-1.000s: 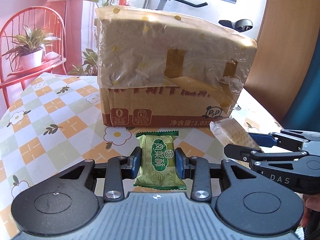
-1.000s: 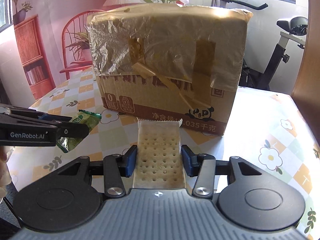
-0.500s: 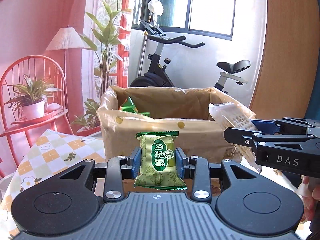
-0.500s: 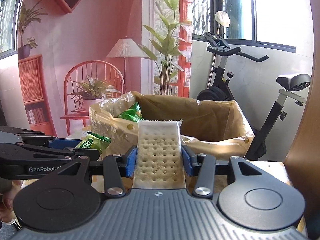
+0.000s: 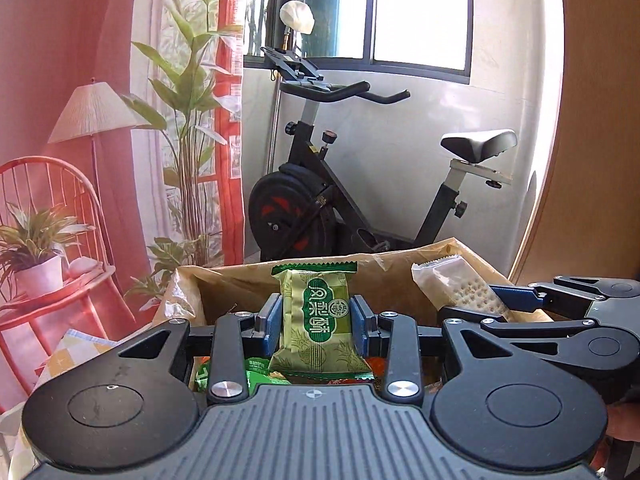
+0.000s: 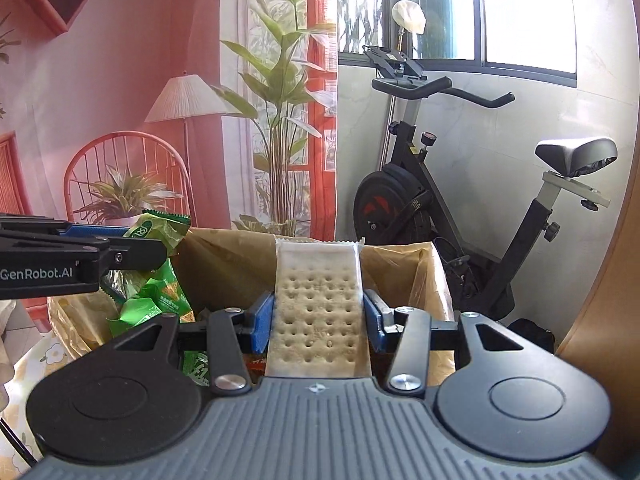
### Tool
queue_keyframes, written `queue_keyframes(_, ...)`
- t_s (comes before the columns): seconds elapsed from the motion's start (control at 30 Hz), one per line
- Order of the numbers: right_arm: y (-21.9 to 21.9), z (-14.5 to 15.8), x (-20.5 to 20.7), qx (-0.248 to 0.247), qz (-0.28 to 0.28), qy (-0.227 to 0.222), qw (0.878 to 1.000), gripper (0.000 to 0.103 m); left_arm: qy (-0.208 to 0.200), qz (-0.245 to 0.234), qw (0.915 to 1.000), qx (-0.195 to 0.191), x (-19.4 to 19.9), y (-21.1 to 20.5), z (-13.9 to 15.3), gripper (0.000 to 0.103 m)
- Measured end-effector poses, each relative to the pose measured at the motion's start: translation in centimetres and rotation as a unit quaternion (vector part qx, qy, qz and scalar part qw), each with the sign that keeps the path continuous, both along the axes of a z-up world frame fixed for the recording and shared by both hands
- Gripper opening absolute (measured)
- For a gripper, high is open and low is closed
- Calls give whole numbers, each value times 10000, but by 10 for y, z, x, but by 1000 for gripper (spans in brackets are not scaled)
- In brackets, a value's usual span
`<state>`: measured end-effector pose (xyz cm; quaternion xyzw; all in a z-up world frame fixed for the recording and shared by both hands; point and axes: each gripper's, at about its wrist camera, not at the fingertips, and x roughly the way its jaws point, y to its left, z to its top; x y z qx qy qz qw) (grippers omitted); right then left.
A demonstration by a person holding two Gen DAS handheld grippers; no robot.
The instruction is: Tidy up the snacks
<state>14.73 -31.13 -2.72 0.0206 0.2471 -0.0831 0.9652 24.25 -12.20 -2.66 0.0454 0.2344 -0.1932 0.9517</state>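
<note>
two wrist views, both looking forward over an open brown cardboard box lined with crinkled tan plastic (image 5: 240, 284) (image 6: 224, 264). in the left wrist view, left gripper (image 5: 316, 322) clamped on a green foil snack packet with white lettering (image 5: 318, 316), blue pads pressing both long edges, packet upright above the box opening. to the right in the same view, right gripper (image 5: 496, 304) seen side-on, gripping a clear-wrapped pale cracker pack with rows of small holes (image 5: 456, 288), also over the box, near its right wall. in the right wrist view, right gripper (image 6: 318, 318) closed on the cracker pack (image 6: 318, 308), held upright between blue pads above the box interior; left gripper (image 6: 152, 246) entering from the left edge, marked "genrobot.ai", with the green packet (image 6: 160, 232) at its tip. more green snack packets (image 6: 148, 300) lying loose inside the box at its left side. beyond the box, a black exercise bike (image 5: 320, 200) (image 6: 420, 200) by a window, a tall green leafy plant (image 5: 192, 120), a cream floor lamp (image 5: 94, 112), a red wire chair holding a potted plant (image 5: 40, 260). checked floral tablecloth (image 6: 24, 376) visible at lower left.
</note>
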Motion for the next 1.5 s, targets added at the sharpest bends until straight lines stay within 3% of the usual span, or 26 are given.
queue_keyframes(0.27, -8, -24, 13, 74, -117, 367, 9992, 52, 485, 195, 9986, 80, 19, 4, -26, 42)
queue_keyframes(0.4, -6, -15, 5, 150, -160, 307, 9993, 73, 420, 212, 9989, 43, 11, 13, -18, 63)
queue_keyframes(0.6, 6, 14, -17, 244, -234, 54, 9994, 97, 137, 213, 9995, 175, -21, 22, 13, 73)
queue_keyframes(0.7, 17, 32, -33, 208, -253, -102, 9994, 99, -19, 348, 9993, 112, -42, 33, 29, 86)
queue_keyframes(0.87, 38, 58, -62, 177, -408, -400, 9982, 103, -357, 730, 9967, 54, -82, 56, 56, 92)
queue_keyframes(1.13, 73, 81, -104, 222, -337, -640, 9971, 103, -558, 1080, 9925, -113, -135, 87, 86, 95)
queue_keyframes(1.5, 100, 93, -135, 132, -247, -710, 9971, 103, -500, 1392, 9890, -62, -172, 98, 89, 96)
